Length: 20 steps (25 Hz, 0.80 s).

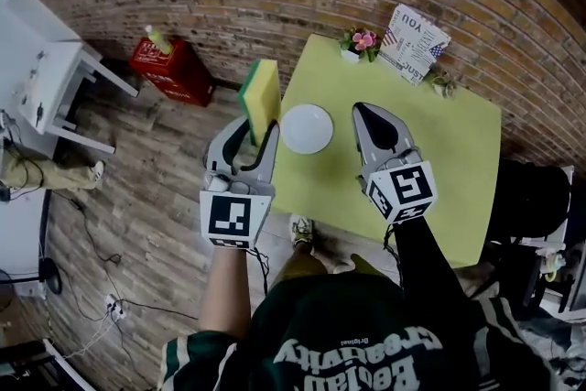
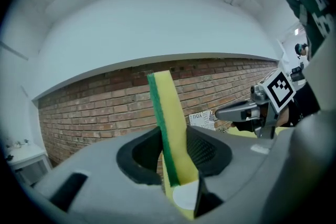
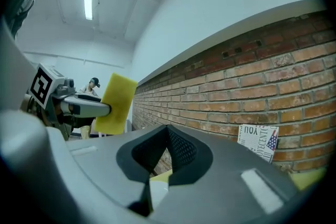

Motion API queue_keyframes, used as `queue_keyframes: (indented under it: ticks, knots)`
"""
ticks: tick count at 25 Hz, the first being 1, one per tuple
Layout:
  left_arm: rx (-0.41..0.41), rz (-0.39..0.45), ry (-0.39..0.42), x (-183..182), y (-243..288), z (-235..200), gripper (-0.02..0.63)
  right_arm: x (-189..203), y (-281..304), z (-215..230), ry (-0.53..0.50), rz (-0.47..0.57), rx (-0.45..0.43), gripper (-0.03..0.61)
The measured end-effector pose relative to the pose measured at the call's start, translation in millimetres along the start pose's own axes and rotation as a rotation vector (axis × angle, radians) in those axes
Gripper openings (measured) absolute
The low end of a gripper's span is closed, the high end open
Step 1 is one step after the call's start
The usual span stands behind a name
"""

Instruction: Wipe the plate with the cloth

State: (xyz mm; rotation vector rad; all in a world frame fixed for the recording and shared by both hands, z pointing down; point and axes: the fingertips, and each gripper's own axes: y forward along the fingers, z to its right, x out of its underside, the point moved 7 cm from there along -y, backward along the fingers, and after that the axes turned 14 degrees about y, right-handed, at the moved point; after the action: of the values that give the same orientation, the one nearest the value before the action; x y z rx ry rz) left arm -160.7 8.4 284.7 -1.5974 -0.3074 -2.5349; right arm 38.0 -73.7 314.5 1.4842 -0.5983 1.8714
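Plate (image 1: 307, 128) on table (image 1: 439, 160), sponge (image 1: 261, 96) in left gripper (image 1: 261, 131)

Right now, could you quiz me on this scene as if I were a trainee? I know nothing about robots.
1. True or false: the sponge lies flat on the plate.
2. The right gripper has its jaws: A) shut and empty, B) shut on the plate, C) wide open.
3. What does the plate stand on?

Key:
1. False. The sponge stands upright, clamped in the left gripper.
2. A.
3. The yellow-green table.
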Motion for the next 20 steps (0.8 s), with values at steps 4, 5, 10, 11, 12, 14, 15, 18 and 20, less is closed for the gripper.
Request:
queue_keyframes:
  ticks: [4,5,10,11,12,14,15,18,20]
  knots:
    - [0.072,0.007,-0.024,20.7,29.8,-20.6,0.137,6.5,31.5,2.2,-0.005,-0.014,0.042,0.012]
    - [0.092,0.004,-0.028,26.1,37.3,-23.8,0.137,8.5,38.1,4.0,-0.004,-0.018,0.054,0.012]
    - [0.197,-0.006,-0.066,50.3,71.2,-33.3,0.130,18.7,63.0,13.3,0.013,-0.027,0.127,0.012]
    - [0.212,-0.009,-0.072,55.2,76.6,-35.1,0.130,20.8,67.1,14.1,0.013,-0.026,0.138,0.012]
    - [0.226,-0.012,-0.079,60.2,81.6,-36.2,0.130,23.2,70.5,15.1,0.013,-0.025,0.146,0.012]
    - [0.256,-0.020,-0.091,69.5,91.5,-35.1,0.129,28.3,74.5,18.5,0.012,-0.026,0.163,0.012]
    - [0.272,-0.025,-0.097,73.8,96.2,-33.0,0.129,30.9,75.1,20.9,0.011,-0.028,0.171,0.013]
    - [0.316,-0.044,-0.114,85.3,107.5,-26.1,0.129,38.2,76.6,28.0,0.016,-0.032,0.188,0.037]
    - [0.343,-0.062,-0.122,91.5,113.9,-22.1,0.127,41.8,78.6,32.1,0.021,-0.035,0.199,0.044]
